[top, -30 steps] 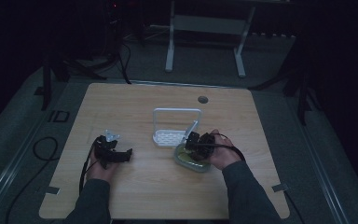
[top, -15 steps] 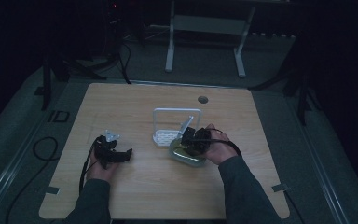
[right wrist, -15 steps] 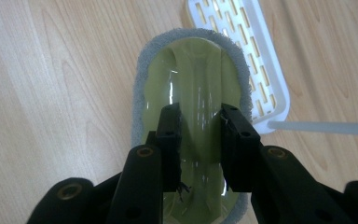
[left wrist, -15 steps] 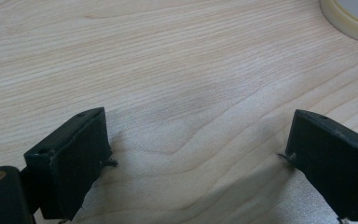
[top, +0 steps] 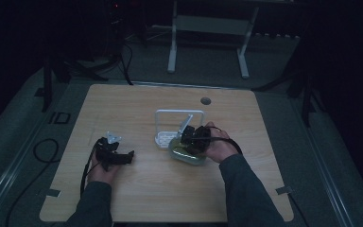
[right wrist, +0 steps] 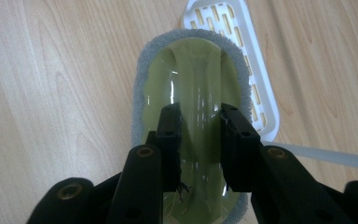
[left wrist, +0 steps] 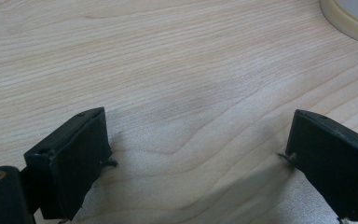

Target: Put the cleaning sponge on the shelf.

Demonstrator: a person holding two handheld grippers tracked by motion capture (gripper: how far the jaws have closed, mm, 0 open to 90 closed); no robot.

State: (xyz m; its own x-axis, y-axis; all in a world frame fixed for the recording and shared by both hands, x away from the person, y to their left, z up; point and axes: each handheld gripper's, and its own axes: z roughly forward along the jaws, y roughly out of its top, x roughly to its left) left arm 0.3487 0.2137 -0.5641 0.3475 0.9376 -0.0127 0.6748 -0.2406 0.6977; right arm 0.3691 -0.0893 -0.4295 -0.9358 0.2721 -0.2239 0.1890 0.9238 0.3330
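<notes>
Right gripper (right wrist: 199, 140), low in the frame, clamped narrow on the raised central ridge of an oval, translucent olive-green plastic scrubber with a grey sponge rim (right wrist: 191, 79). Best kept pinched squarely on that ridge and lowered level, so the sponge base meets wood evenly. Beyond, upper right, a white slotted plastic soap tray (right wrist: 256, 88) lying just beside the scrubber's far end.
</notes>
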